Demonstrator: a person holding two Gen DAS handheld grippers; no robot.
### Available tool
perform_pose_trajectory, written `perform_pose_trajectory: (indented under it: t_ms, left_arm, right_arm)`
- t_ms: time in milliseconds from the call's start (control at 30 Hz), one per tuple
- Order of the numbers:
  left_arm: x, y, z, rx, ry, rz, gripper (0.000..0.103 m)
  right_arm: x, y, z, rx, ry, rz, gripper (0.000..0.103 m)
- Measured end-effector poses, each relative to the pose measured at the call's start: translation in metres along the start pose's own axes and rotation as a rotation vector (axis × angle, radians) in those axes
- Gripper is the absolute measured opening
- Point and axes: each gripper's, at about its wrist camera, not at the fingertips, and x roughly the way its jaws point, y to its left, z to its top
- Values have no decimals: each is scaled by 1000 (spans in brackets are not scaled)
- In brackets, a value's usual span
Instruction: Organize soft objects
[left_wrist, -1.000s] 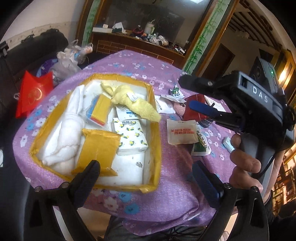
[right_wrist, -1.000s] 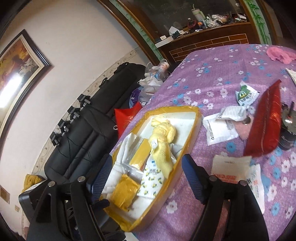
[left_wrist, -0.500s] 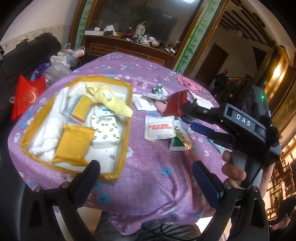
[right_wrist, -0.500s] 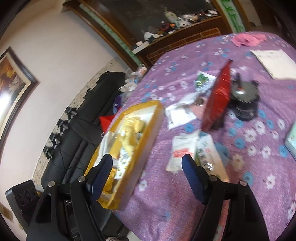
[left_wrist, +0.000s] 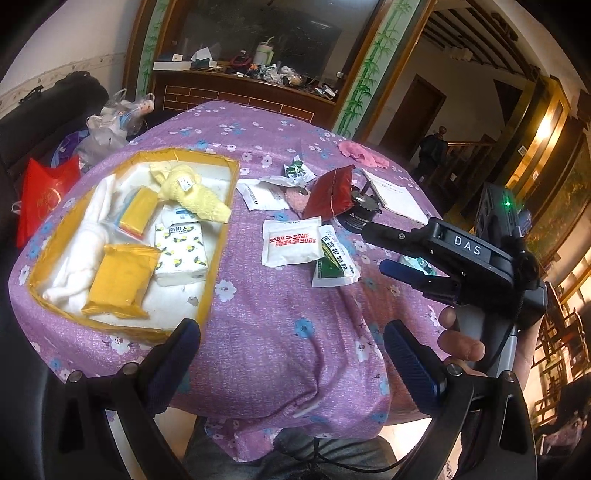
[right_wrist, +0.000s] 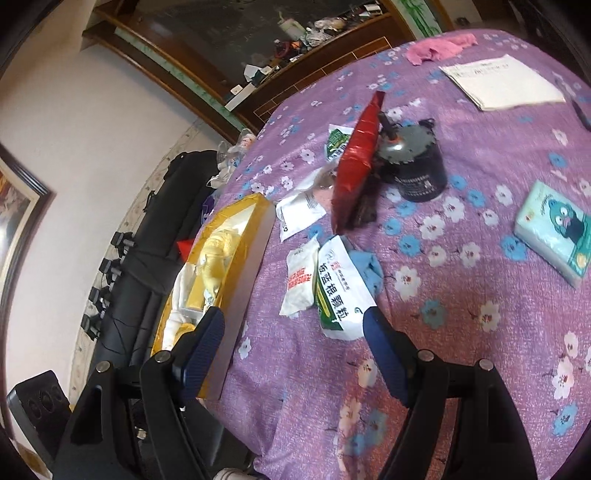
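- Soft things, a yellow towel (left_wrist: 195, 192) and a tissue pack (left_wrist: 181, 254), lie in the yellow box (left_wrist: 218, 236) on the purple table (left_wrist: 280, 314).
- Left gripper (left_wrist: 291, 354) is wide open and holds nothing, above the table edge.
- Right gripper (right_wrist: 293, 339) is open too, empty, over a white and green packet (right_wrist: 338, 291) beside the box.

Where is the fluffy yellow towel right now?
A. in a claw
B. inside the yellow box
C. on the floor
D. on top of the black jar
B. The yellow towel lies inside the yellow box, with its end draped over the box's rim; both claws are open and hold nothing.
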Motion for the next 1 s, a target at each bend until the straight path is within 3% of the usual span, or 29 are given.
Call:
perform_pose_trajectory:
  t_ms: [400, 767, 1000]
  left_arm:
    - [26, -1, 2, -13, 39, -37, 101]
    - [58, -6, 24, 33, 41, -30, 101]
    - [71, -7, 40, 46, 48, -35, 101]
  right_arm:
    - [-8, -11, -5, -7, -29, -10, 77]
    - [-17, -41, -5, -25, -83, -41, 77]
    - [-4, -52, 0, -9, -68, -20, 77]
